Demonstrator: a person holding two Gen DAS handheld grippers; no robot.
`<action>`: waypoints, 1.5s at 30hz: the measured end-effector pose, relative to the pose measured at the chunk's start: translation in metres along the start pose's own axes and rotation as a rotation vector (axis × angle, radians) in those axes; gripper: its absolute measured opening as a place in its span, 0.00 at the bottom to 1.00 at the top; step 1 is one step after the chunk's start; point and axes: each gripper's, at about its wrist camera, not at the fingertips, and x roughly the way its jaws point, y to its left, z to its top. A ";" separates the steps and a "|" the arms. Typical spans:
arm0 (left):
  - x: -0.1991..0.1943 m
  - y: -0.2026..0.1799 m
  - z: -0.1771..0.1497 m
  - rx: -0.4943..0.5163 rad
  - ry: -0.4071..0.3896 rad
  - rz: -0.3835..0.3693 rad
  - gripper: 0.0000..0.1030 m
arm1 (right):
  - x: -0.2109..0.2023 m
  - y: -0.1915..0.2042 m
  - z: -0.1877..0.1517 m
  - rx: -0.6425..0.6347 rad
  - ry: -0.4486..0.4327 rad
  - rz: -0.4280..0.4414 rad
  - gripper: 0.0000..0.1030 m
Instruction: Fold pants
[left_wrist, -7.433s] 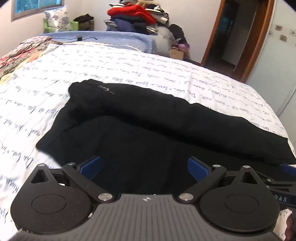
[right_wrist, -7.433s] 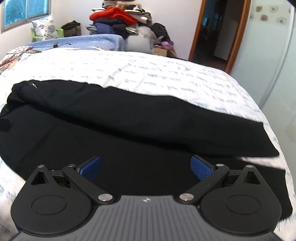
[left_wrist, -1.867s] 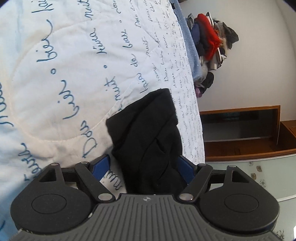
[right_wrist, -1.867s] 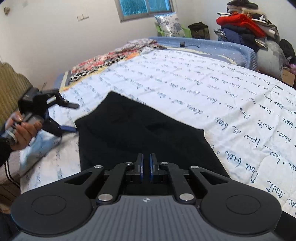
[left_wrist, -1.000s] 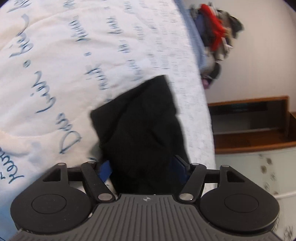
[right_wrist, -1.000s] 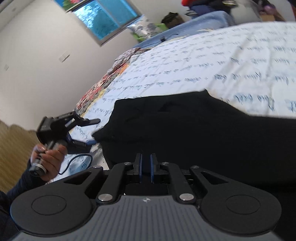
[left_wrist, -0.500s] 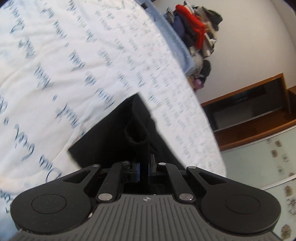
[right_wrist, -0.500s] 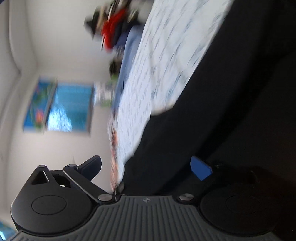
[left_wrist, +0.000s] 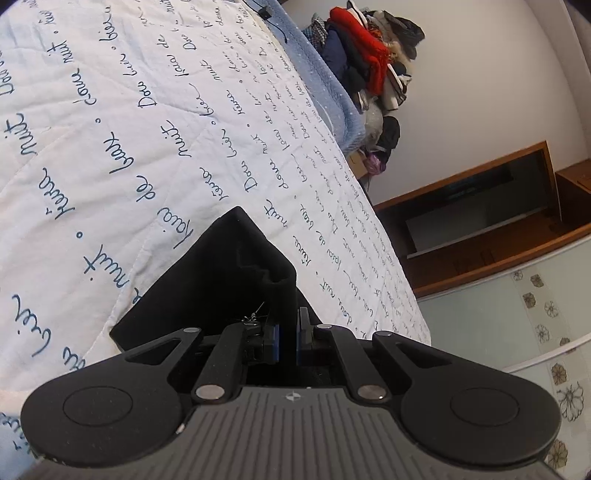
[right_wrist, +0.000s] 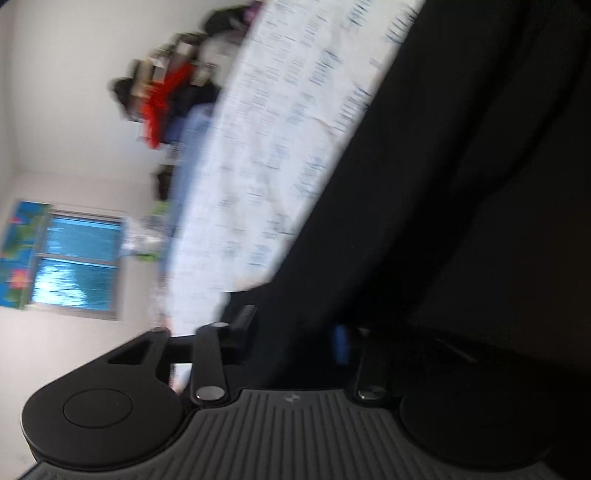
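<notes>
An edge of the black fabric pants (left_wrist: 225, 280) is clamped between the closed fingers of the left gripper (left_wrist: 287, 334), the garment lying just ahead on the white script-printed quilt (left_wrist: 110, 122). The right gripper (right_wrist: 295, 332) is blurred, its fingers apart around dark cloth, gripping nothing that can be seen. The pants are judged only partly folded, with a further fold left.

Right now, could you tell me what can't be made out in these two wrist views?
- Right wrist view: motion blur smears the right gripper; whether it holds the pants is unclear.
- Left wrist view: the left gripper body hides the pants below its pinch.
- Bedspread lettering: partly illegible.
</notes>
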 end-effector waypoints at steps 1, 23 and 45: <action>0.000 0.001 0.001 0.004 0.005 0.001 0.07 | 0.001 -0.001 0.000 -0.008 -0.017 -0.004 0.14; 0.015 0.080 0.009 -0.094 0.103 0.082 0.11 | -0.023 -0.003 -0.075 -0.060 0.015 -0.023 0.08; -0.026 -0.031 -0.089 0.202 0.025 -0.044 0.35 | -0.175 -0.053 0.070 0.078 -0.459 -0.018 0.59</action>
